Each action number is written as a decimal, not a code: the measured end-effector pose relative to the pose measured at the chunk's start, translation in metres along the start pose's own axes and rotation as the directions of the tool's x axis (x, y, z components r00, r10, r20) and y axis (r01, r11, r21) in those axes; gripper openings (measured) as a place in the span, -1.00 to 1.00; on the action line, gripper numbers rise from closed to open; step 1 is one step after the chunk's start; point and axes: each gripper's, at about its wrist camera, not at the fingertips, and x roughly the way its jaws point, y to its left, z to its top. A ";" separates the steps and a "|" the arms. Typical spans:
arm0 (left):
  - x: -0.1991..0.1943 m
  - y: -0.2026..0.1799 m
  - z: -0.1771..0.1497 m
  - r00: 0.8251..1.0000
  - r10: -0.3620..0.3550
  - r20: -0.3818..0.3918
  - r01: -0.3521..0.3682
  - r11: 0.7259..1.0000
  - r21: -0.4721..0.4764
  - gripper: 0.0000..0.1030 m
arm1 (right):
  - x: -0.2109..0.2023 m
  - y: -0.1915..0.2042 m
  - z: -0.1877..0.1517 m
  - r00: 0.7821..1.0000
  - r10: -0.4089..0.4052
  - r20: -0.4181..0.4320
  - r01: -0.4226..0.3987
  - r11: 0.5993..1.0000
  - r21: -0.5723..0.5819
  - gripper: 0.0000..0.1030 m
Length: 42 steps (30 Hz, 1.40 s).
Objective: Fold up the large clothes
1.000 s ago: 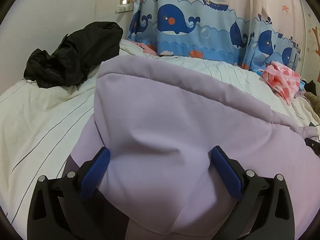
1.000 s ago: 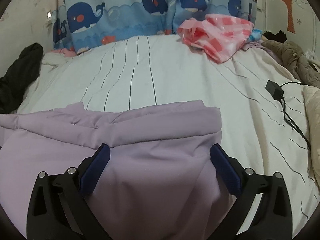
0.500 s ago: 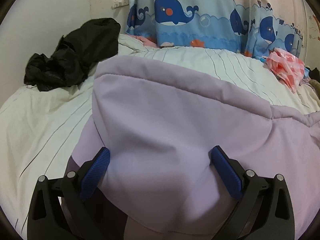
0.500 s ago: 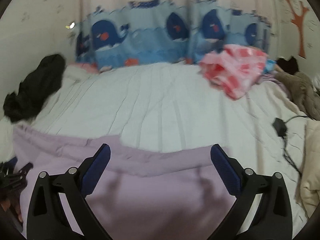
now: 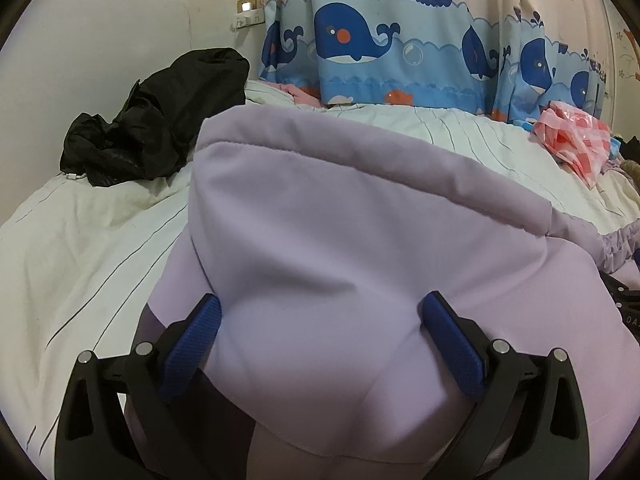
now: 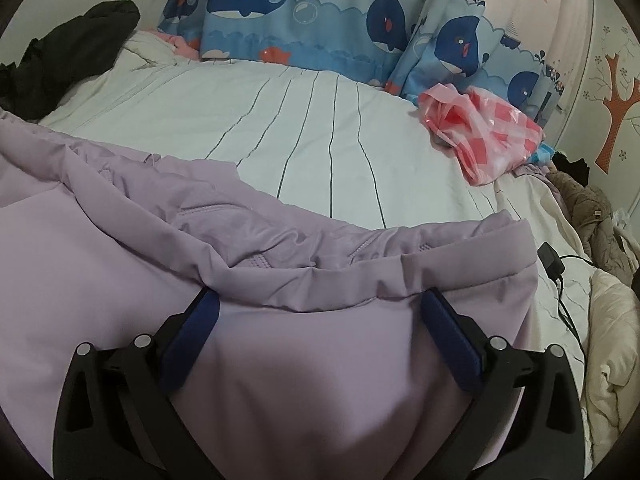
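I am folding the big purple coat (image 5: 360,248) on the bed (image 6: 320,120). I think I am in the middle of a fold, with part of the coat bunched up between my fingers.

My left gripper (image 5: 320,320) has its two blue fingers (image 5: 192,344) spread wide. The puffy purple cloth fills the whole gap between them and bulges up over them. It touches both pads, but I would not call it a tight pinch. Past my left fingertips the coat makes a thick rolled edge, and beyond that lies a black jacket (image 5: 156,120), off to the left and well apart.

My right gripper (image 6: 320,312) is spread wide too. The coat lies between its blue fingers (image 6: 452,344) and runs out past the tips, where a wrinkly seam crosses from one finger to the other. To the right of those fingers the coat ends, and a black charger (image 6: 552,264) sits near it on the sheet. A pink checked bag (image 6: 488,136) is far ahead and to the right.

Next I think I should squeeze both sets of fingers on the thick edge, so it does not slip. Then I should carry the edge over the rest of the coat and lay it flat, both sides together so it stays even.
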 end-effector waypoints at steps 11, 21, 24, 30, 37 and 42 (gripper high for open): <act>-0.010 -0.012 0.028 1.000 -0.030 0.009 0.030 0.998 0.053 0.88 | -0.001 0.006 -0.003 1.000 -0.009 0.020 0.009 1.000 0.004 0.88; 0.026 -0.027 0.004 0.998 0.042 -0.043 -0.039 0.997 0.072 0.89 | -0.004 0.002 -0.004 0.999 -0.001 0.052 -0.001 0.999 0.038 0.88; 0.031 -0.029 0.007 0.997 0.041 -0.065 -0.036 0.997 0.075 0.89 | 0.004 -0.001 -0.001 0.999 0.034 0.015 -0.034 0.998 0.056 0.89; -0.011 0.006 0.011 0.970 -0.116 -0.212 0.134 0.988 0.074 0.89 | -0.016 -0.068 0.011 0.891 0.431 -0.142 -0.376 0.876 0.301 0.88; -0.120 0.116 -0.043 0.955 -0.216 -0.203 0.198 0.975 -0.104 0.88 | -0.155 -0.165 -0.107 0.805 0.586 -0.089 -0.477 0.731 0.488 0.88; -0.135 0.162 -0.084 0.856 -0.437 -0.276 0.311 0.862 -0.401 0.88 | -0.157 -0.182 -0.191 0.666 0.744 -0.043 -0.505 0.493 0.709 0.88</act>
